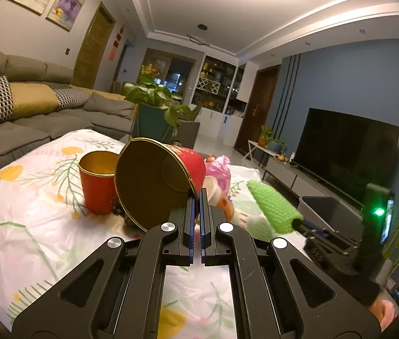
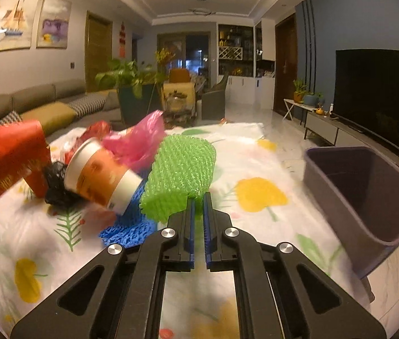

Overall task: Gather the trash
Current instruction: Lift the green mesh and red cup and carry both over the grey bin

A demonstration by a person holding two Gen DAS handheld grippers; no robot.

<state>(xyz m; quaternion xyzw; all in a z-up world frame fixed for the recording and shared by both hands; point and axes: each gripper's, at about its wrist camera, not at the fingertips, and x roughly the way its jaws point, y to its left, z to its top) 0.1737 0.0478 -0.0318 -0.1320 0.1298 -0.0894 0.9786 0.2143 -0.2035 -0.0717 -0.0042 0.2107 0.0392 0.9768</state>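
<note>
- Red and gold: a paper cup [image 1: 157, 180] hangs tilted in the left gripper [image 1: 196, 195], mouth turned to the camera, its rim pinched between the two nearly closed fingers.
- A second red cup [image 1: 97, 182] stands upright on the floral cloth [image 1: 24, 197], just behind and left of the held one.
- Green foam netting [image 2: 179, 166] is clamped in the right gripper [image 2: 198, 200], whose fingers are drawn close together on its lower edge; the sleeve is lifted above the cloth.
- In the left wrist view the same netting [image 1: 272, 206] shows to the right of the cup, with the right gripper's body behind it.
- An orange-and-white cup [image 2: 103, 175] lies on its side on the cloth, left of the netting.
- Blue netting [image 2: 131, 223] lies flat beneath that cup and the green piece.
- A pink bag [image 2: 140, 141] sits crumpled behind the orange cup; a black mesh wad [image 2: 55, 186] lies between the orange cup and the held red cup [image 2: 15, 158].
- A grey bin [image 2: 368, 192] stands empty at the right edge of the cloth, near the right gripper and well apart from the heap of trash.
- A sofa [image 1: 30, 107], a plant [image 1: 154, 96] and a TV [image 1: 346, 152] fill the room behind.
</note>
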